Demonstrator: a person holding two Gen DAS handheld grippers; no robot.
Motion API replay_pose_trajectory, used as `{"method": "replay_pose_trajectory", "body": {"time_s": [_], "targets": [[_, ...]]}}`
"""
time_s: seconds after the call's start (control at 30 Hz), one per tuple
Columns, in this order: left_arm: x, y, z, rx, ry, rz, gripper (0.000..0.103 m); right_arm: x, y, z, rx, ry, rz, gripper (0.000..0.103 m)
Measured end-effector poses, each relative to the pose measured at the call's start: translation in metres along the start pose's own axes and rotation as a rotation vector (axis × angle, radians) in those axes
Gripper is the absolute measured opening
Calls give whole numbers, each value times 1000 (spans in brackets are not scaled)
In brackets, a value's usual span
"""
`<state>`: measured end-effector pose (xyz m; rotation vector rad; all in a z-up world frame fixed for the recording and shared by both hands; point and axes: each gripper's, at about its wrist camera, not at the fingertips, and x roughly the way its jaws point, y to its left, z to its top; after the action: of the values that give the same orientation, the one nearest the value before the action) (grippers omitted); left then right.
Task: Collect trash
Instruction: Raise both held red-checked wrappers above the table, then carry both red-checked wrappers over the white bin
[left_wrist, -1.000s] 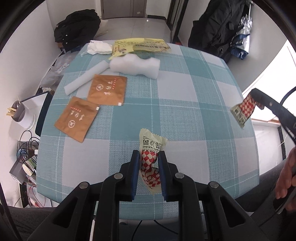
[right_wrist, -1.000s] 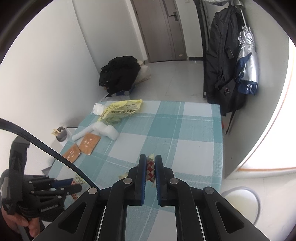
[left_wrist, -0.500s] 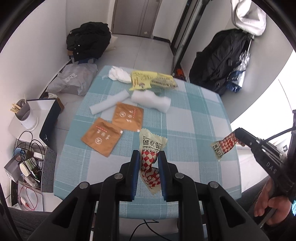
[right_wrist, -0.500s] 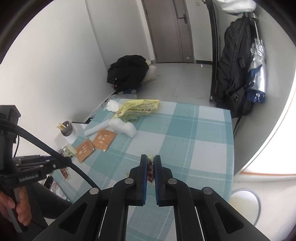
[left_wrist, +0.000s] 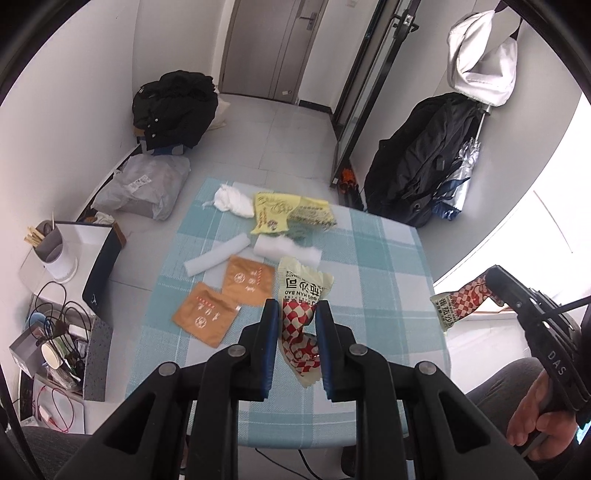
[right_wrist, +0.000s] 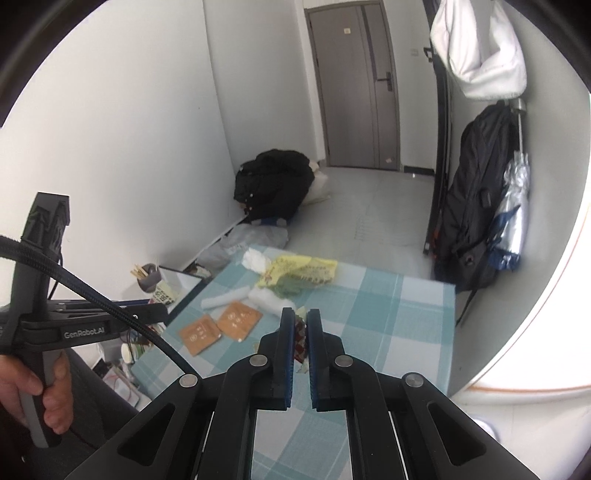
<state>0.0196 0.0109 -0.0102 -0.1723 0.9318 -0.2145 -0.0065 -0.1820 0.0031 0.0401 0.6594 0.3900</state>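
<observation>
My left gripper (left_wrist: 294, 312) is shut on a cream wrapper with red checks (left_wrist: 300, 306) and holds it high above the checked table (left_wrist: 384, 254). My right gripper (right_wrist: 301, 321) is shut on a second red-checked wrapper (right_wrist: 300, 341); that wrapper also shows at the right of the left wrist view (left_wrist: 463, 301). On the table lie two brown sachets (left_wrist: 207, 315), a yellow bag (left_wrist: 284, 212), a white foam block (left_wrist: 286, 251), a white foam strip (left_wrist: 218, 258) and a crumpled white tissue (left_wrist: 232, 197).
A black bag (left_wrist: 173, 107) and a grey plastic bag (left_wrist: 144, 186) lie on the floor behind the table. A dark backpack with an umbrella (left_wrist: 424, 170) hangs at the right. A stand with a cup of sticks (left_wrist: 51, 243) and cables is left of the table.
Both grippers have risen well above the table with their wrappers still gripped; the table looks smaller and farther below.
</observation>
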Motion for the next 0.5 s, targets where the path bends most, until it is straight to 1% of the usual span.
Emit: {"method": "replay_pose_trajectory", "body": {"time_s": [0.13,0.27,0.37,0.43,0.5], "targets": [[-2,-28,13,39,-20,-28,16,-26,-14,15,-20,-53,-26,5],[1,-65,23,106,-32,-66,16,-61,-42,29,4,-116,-68,5],[10,-96,31,155,-21,-108,16,-84,-68,35,16,-160,-122,5],[15,-114,34,183,-14,-132,16,-97,-87,37,24,-169,-159,5],[25,-140,37,220,0,-170,16,-108,-106,37,28,-175,-205,5]]}}
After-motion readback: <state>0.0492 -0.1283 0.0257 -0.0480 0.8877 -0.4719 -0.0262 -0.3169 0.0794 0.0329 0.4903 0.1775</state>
